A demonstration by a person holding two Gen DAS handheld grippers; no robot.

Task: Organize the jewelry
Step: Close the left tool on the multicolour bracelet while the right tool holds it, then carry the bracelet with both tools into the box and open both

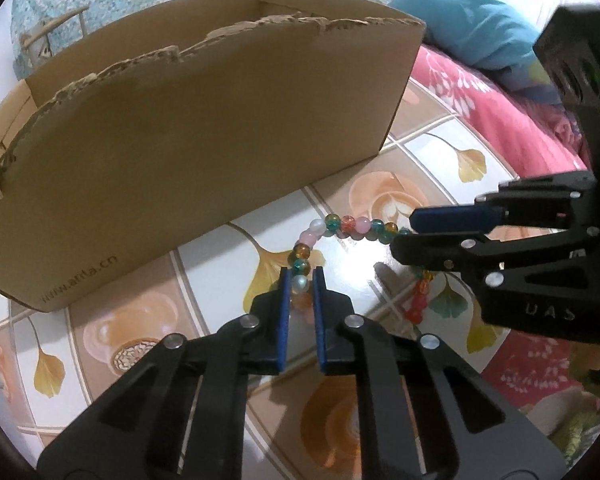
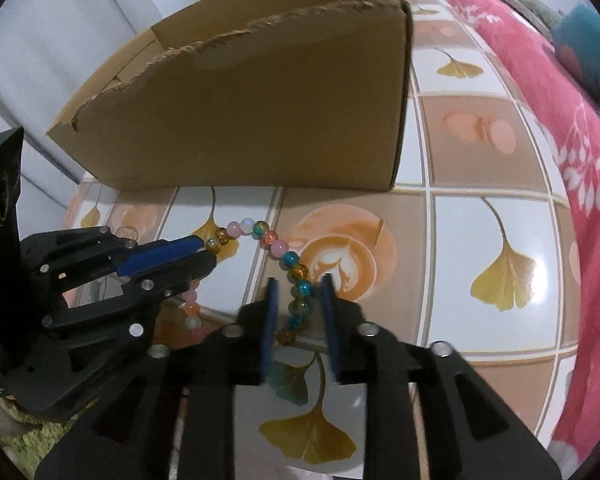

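Observation:
A bracelet of coloured glass beads (image 1: 350, 227) is held up above the tablecloth between both grippers. My left gripper (image 1: 301, 280) is shut on a pale bead at one side of it. My right gripper (image 1: 406, 236) comes in from the right and is shut on the other side. In the right wrist view the bead string (image 2: 278, 249) runs from the left gripper (image 2: 210, 249) down between my right gripper's (image 2: 300, 284) fingers, which press lightly on teal and amber beads. An open cardboard box (image 1: 204, 128) with a torn top edge stands just behind, and it also shows in the right wrist view (image 2: 268, 112).
The table carries a glossy cloth (image 2: 480, 240) with ginkgo leaves and coffee cups. A pink flowered blanket (image 2: 580, 152) and a teal pillow (image 1: 464, 20) lie to the right. A woven chair (image 1: 56, 28) stands behind the box.

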